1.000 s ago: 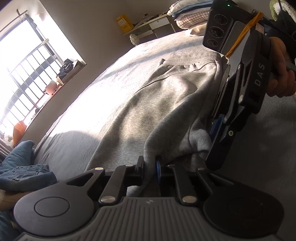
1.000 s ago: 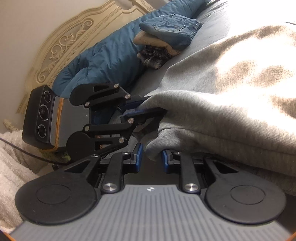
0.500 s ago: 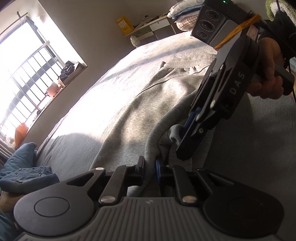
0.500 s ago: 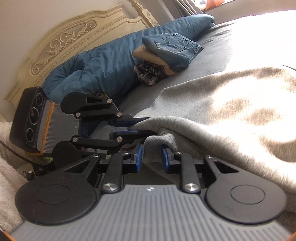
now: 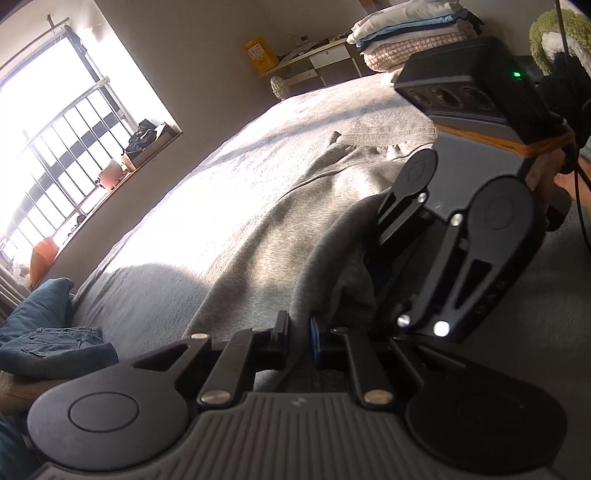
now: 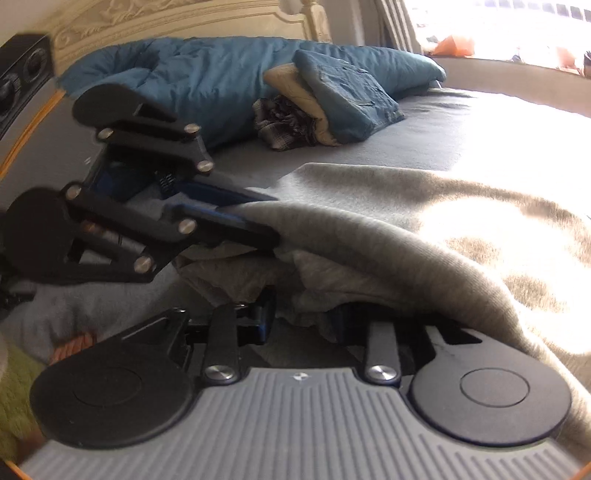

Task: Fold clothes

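**Sweatshirt edge pinched by one gripper, let go by the other**

A grey sweatshirt [image 5: 258,236] is spread on the bed [image 5: 369,107], its main body in sunlight and its near edge bunched up between the two tools. That ribbed edge is pinched in the left gripper [image 5: 298,332], whose jaws are pressed nearly together with the fabric standing up between the pads. Just beside it on the same edge sits the right gripper [image 6: 306,321]; its jaws are opening, and crumpled folds of the sweatshirt lie loosely in the widening gap rather than being pressed. Part of the cloth is also draped over the right gripper's far finger.

Away from the sweatshirt, against the headboard [image 6: 184,18], a blue duvet [image 6: 207,77] is seen with a small stack of folded clothes [image 6: 332,107] resting on it.

The step in hand is judged to be a release and re-grip partway through a fold: one side is kept anchored while the other is freed. For the next move, the right gripper would need to be drawn clear of the draped cloth without dragging it, then set on a fresh point of the edge so that the fold can be carried over flat. If the cloth snags on the finger, the bunched edge could be pulled out of line.
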